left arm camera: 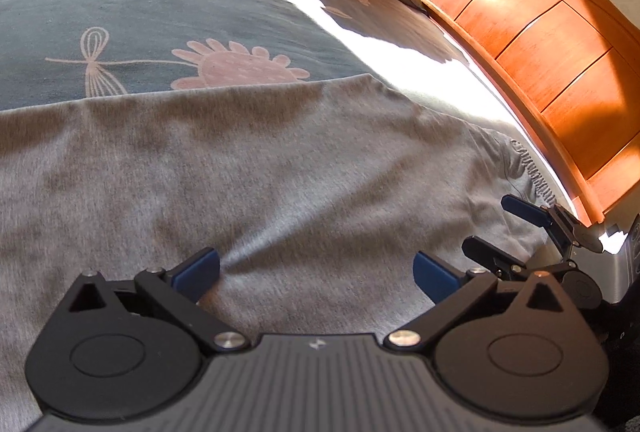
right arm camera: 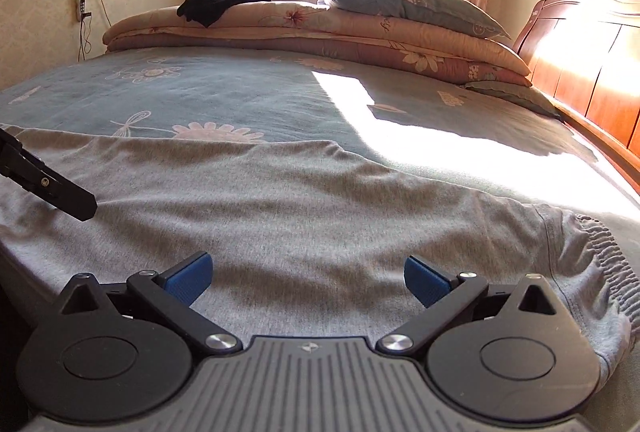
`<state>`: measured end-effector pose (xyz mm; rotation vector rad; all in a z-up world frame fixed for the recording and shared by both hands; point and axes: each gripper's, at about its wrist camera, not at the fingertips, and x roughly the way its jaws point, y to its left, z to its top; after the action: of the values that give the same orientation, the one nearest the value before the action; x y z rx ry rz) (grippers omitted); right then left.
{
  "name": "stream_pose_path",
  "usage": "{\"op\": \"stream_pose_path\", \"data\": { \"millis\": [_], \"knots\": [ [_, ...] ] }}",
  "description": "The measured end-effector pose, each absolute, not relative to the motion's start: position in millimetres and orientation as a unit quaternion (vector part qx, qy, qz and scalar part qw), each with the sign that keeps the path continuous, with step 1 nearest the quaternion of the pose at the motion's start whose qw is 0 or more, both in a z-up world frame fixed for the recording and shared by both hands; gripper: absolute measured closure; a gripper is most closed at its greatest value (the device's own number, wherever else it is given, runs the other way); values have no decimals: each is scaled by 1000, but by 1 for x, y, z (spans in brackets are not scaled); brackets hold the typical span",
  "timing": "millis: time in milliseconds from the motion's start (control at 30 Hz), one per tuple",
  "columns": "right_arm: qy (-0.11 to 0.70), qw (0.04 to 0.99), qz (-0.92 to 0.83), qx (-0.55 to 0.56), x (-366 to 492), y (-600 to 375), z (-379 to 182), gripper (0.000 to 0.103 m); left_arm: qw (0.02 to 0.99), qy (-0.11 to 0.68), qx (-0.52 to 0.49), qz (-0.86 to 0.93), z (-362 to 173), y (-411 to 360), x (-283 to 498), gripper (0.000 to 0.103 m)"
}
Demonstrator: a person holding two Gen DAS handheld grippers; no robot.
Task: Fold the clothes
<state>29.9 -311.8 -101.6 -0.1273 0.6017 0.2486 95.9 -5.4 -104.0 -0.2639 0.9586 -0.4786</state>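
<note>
A grey garment (left arm camera: 280, 171) (right arm camera: 320, 211) lies spread flat across the near side of the bed. Its gathered elastic band (left arm camera: 528, 167) (right arm camera: 600, 248) is at the right end, near the headboard. My left gripper (left arm camera: 316, 268) hovers over the cloth with its blue pads wide apart and nothing between them. My right gripper (right arm camera: 306, 272) is also open over the cloth, closer to the elastic band. In the left wrist view the right gripper (left arm camera: 488, 223) shows at the right edge, open. One black finger (right arm camera: 76, 201) of the left gripper enters the right wrist view from the left.
The blue-grey bedsheet (right arm camera: 240, 91) with pink flowers stretches beyond the garment, with a bright sun patch on it. Folded quilts (right arm camera: 320, 27) with a pillow (right arm camera: 408, 1) and a black garment (right arm camera: 224, 3) lie at the far side. A wooden headboard (left arm camera: 540, 43) stands on the right.
</note>
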Motion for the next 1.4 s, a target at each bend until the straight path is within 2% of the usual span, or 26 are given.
{"op": "stream_pose_path", "data": {
  "millis": [100,267,533,700,833,1033,1167,1400],
  "knots": [
    [336,937,93,-11,31,-338,-113,0,856,452,-118,-223,-105,-8,93,1],
    [337,935,110,13,5,-358,-109,0,859,447,-127,-216,-106,-7,92,1],
    [288,952,100,37,36,-384,-91,0,859,474,-90,-172,-97,-27,91,1],
    [292,949,74,96,45,-404,-121,0,870,446,-70,-198,-71,-62,83,1],
    [266,959,81,51,38,-397,-128,0,883,421,-33,-205,-60,-101,100,1],
    [240,962,86,97,37,-417,-126,0,885,423,15,-195,-85,-148,130,1],
    [239,956,98,142,39,-432,-124,0,888,415,57,-188,-110,-156,120,1],
    [230,950,118,178,38,-439,-121,0,882,402,77,-232,-92,-180,82,1]
  ]
}}
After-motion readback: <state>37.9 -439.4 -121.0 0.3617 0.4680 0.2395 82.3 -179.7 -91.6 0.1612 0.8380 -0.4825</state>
